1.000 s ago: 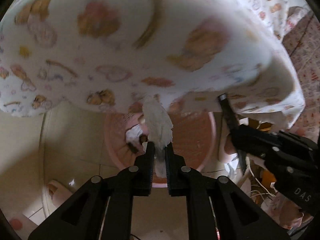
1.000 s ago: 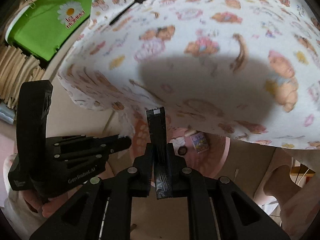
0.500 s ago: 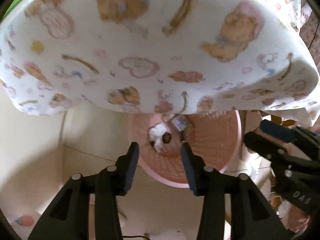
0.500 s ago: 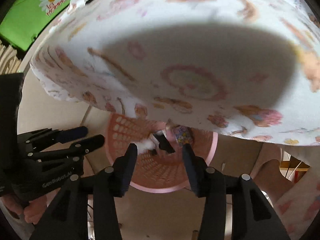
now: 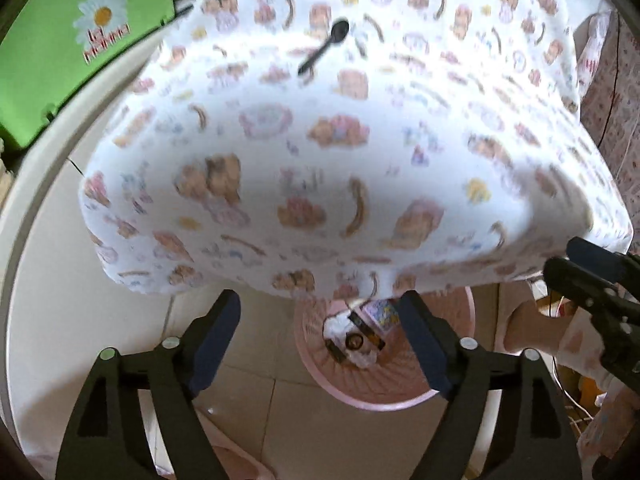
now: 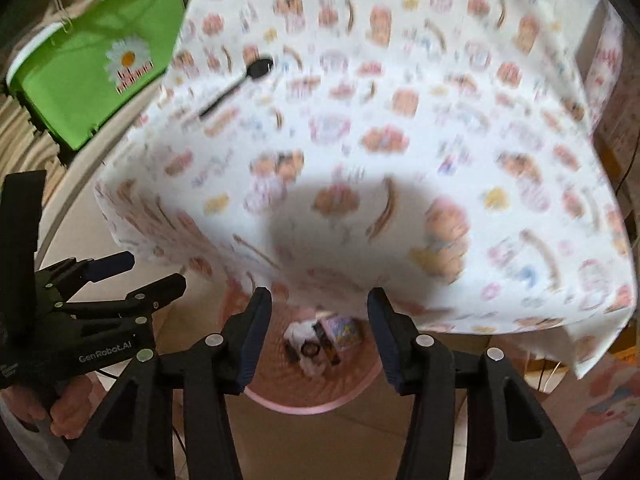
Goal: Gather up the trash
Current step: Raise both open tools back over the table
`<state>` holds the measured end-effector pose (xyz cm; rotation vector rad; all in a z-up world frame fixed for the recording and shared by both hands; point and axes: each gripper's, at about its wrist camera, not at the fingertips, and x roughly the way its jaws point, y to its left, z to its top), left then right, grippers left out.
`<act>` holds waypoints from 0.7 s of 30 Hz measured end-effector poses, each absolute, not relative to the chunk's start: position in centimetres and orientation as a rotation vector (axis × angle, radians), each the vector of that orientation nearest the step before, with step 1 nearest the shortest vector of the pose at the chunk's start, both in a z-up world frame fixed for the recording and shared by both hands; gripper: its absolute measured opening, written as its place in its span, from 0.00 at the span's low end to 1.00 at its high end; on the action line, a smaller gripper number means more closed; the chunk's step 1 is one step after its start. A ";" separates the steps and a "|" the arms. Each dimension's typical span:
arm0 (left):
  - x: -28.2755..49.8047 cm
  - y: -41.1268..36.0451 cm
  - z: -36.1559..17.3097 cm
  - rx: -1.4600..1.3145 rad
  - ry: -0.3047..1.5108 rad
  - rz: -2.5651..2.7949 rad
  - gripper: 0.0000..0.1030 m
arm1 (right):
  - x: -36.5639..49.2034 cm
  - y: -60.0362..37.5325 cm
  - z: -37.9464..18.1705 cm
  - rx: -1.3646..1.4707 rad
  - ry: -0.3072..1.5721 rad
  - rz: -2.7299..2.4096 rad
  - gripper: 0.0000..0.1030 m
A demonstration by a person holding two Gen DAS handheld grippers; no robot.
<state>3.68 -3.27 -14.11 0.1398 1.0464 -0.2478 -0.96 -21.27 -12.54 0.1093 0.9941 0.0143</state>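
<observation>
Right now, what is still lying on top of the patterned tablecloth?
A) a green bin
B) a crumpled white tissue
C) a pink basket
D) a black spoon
D: a black spoon lies alone on the tablecloth; the white tissue already sits in the pink basket on the floor below.

The tablecloth (image 5: 340, 152) hides the pink basket's (image 5: 384, 400) far rim; its print is blurred.

- The left gripper (image 5: 320, 346) is showing black plastic arms, silver screws and dark blue pads.
- The right gripper (image 6: 320, 342) is looking identical; white lettering is marking its neighbour's side.
</observation>
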 end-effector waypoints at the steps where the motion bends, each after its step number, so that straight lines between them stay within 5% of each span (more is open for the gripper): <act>1: 3.7 -3.3 -13.7 0.143 1.035 -0.237 0.79 | -1.1 -21.0 -11.9 0.105 0.978 0.016 0.52; 10: 3.6 -3.6 -7.7 0.125 0.912 -0.210 0.82 | -2.3 -21.2 -7.0 0.058 0.850 0.006 0.58; 13: 3.6 -4.1 -4.9 0.131 0.838 -0.218 0.97 | -2.1 -21.6 -5.5 0.052 0.815 0.003 0.59; 21: 5.1 -5.5 0.1 0.267 0.696 -0.204 0.99 | -0.1 -23.1 0.0 0.015 0.695 -0.009 0.78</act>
